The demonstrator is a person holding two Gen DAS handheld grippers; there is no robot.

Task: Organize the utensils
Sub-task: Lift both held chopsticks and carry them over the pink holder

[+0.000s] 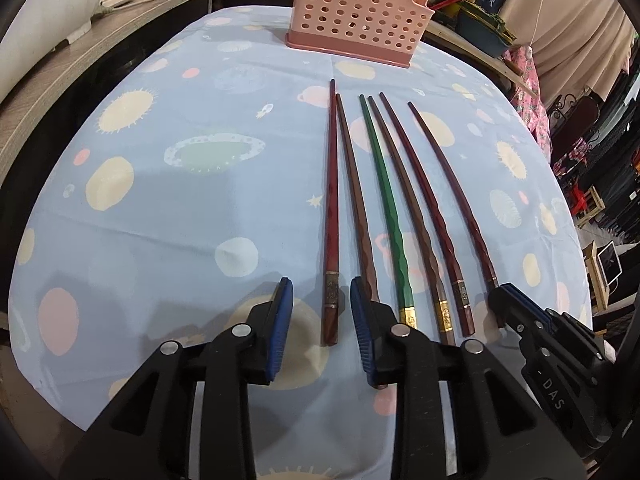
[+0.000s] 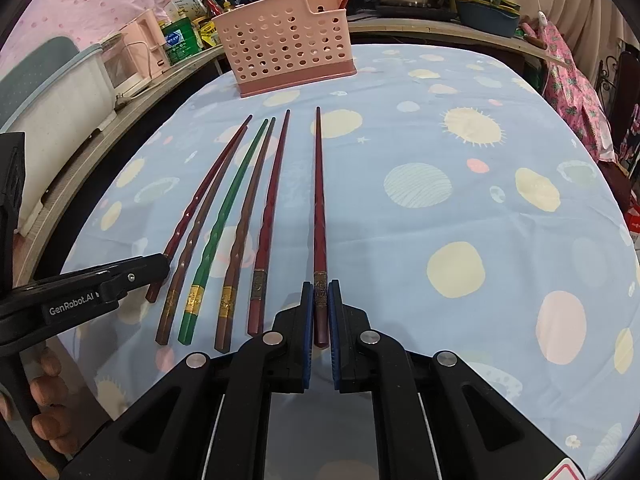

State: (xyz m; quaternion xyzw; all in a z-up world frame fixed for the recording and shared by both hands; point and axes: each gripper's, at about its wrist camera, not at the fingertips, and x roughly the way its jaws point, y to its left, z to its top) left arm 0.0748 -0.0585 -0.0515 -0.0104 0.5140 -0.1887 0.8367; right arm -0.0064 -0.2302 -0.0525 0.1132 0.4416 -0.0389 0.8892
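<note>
On the surface: six chopsticks lie side by side on a pale blue cloth (image 1: pixel 168 216) printed with planets, tips toward the pink holder (image 1: pixel 360 12) at the far edge; none of the six is in it yet
Progress: by my reading the task is near its start; every chopstick on the cloth has still to be lifted and stood in the holder; something red already leans inside it, though whether that is a chopstick I cannot tell
Left gripper (image 1: pixel 322 322): released, its jaws apart on either side of the leftmost red chopstick (image 1: pixel 331 208); the blue pads (image 1: pixel 282 320) stand clear of the wood, so nothing is held
Right gripper (image 2: pixel 320 312): clenched on the handle end of the rightmost dark red chopstick (image 2: pixel 319 200), which is set a little apart from the other five
Green chopstick (image 1: pixel 386 204): third from the left, lying untouched between brown neighbours
Left wrist view only: the gap between the left pads and the red chopstick, plain from above; the right gripper appears there just as a dark body at the lower right edge
Right wrist view only: the pads pressed on the dark red handle; the open top of the pink holder; fingers (image 2: pixel 48 396) of the person's hand on the left tool's grip
</note>
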